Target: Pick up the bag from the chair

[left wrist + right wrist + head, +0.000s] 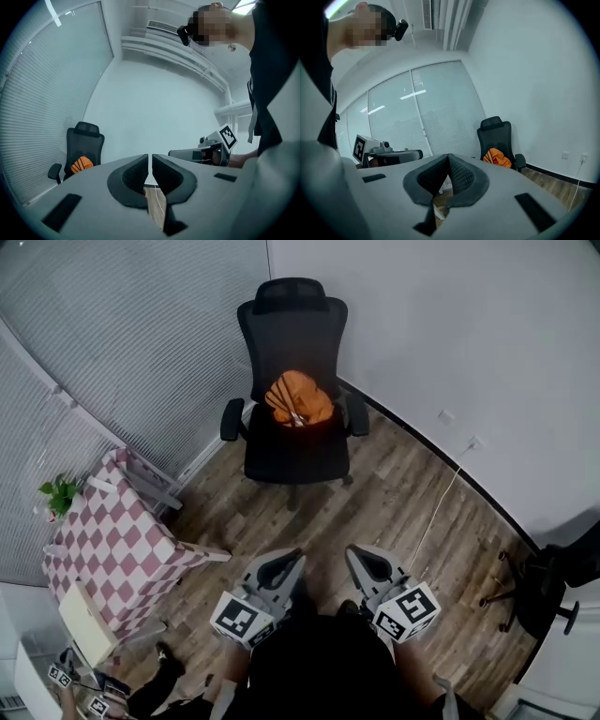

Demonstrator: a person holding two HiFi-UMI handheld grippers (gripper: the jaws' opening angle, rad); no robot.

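A crumpled orange fabric bag (298, 399) is seen lying on the seat of a black mesh office chair (291, 334), set in the corner of the room. The left gripper (287, 559) and right gripper (357, 554) are held well apart from it, each with its fingers brought together on nothing.

Crumpled orange cloth for the bag (298, 399), against the matt black mesh and hard plastic of the chair (292, 324). Underfoot, smooth wood-grain planks on the floor (403, 493), and beside them a pink-and-white checked tablecloth (112, 540). Matt grey plastic on the left gripper (150, 164) and right gripper (448, 161), with ribbed black pads (126, 180).
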